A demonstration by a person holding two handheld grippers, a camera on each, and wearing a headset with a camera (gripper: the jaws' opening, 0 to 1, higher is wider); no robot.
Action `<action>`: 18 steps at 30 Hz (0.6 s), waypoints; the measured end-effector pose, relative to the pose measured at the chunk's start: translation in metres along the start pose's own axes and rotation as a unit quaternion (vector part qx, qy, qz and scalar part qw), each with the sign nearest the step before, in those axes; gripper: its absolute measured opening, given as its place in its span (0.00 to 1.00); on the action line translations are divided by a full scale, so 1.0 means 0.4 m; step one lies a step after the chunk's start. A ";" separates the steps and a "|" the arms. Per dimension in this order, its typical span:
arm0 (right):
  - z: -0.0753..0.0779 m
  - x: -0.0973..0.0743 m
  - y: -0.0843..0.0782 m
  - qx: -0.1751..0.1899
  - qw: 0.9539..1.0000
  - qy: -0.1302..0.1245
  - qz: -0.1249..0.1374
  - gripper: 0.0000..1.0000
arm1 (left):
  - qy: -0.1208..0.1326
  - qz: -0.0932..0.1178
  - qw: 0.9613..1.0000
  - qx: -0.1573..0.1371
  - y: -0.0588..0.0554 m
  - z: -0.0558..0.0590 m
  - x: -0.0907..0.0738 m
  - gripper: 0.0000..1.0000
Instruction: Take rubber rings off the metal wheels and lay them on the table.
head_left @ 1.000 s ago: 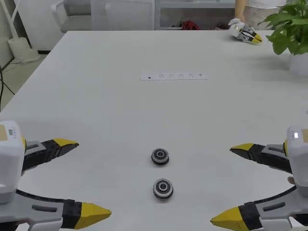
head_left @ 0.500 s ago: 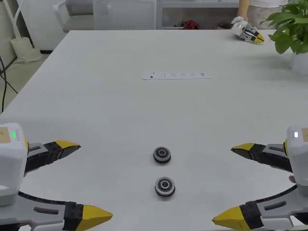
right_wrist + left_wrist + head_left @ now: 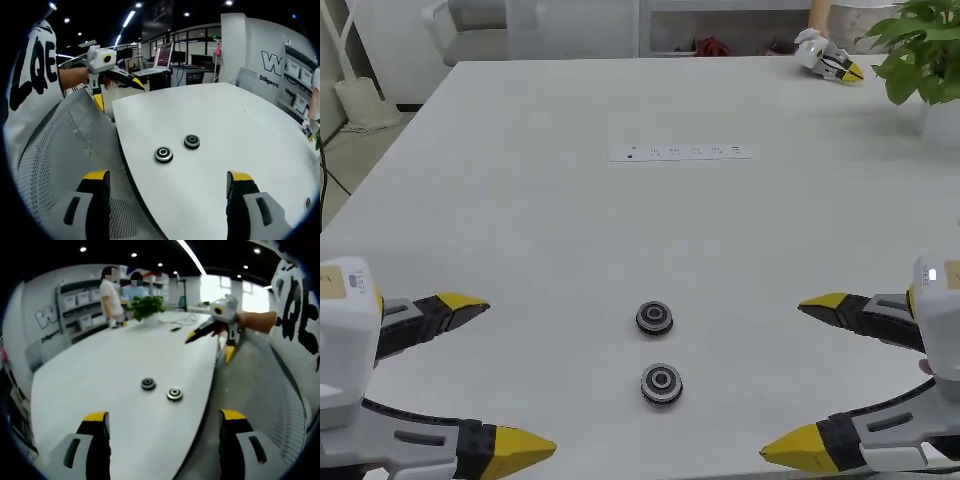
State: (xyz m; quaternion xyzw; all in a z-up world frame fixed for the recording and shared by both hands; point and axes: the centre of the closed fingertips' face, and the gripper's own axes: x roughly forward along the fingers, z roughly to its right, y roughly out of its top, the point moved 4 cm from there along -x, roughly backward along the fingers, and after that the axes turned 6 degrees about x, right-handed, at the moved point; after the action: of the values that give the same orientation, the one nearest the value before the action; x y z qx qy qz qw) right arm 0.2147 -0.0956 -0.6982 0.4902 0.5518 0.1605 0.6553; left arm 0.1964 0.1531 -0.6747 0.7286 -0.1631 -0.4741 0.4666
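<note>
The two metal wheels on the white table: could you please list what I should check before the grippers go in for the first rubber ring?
1. Left yellow-tipped gripper open and empty: ok.
2. Right yellow-tipped gripper open and empty: ok.
3. Near round metal wheel and far wheel lie flat, apart: ok.
4. Dark rubber rings on both wheels: ok.
5. Bare white table beside them for laid rings: ok.
6. How tightly the rings sit: cannot tell.

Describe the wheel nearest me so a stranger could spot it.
On the big white table, two small dark-ringed wheels lie between the left gripper and the right gripper, both open. Yours is the near wheel, closest to the table's front edge; the far wheel sits just beyond it.
</note>
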 end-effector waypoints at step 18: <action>0.014 -0.002 -0.002 -0.002 1.000 0.000 -0.004 0.94 | 0.005 0.000 1.000 0.001 0.004 -0.013 -0.007 0.92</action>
State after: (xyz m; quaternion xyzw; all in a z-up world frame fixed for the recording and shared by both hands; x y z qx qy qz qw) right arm 0.2190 -0.0993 -0.6988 0.4867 0.5533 0.1591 0.6570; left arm 0.1999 0.1570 -0.6714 0.7314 -0.1612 -0.4704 0.4666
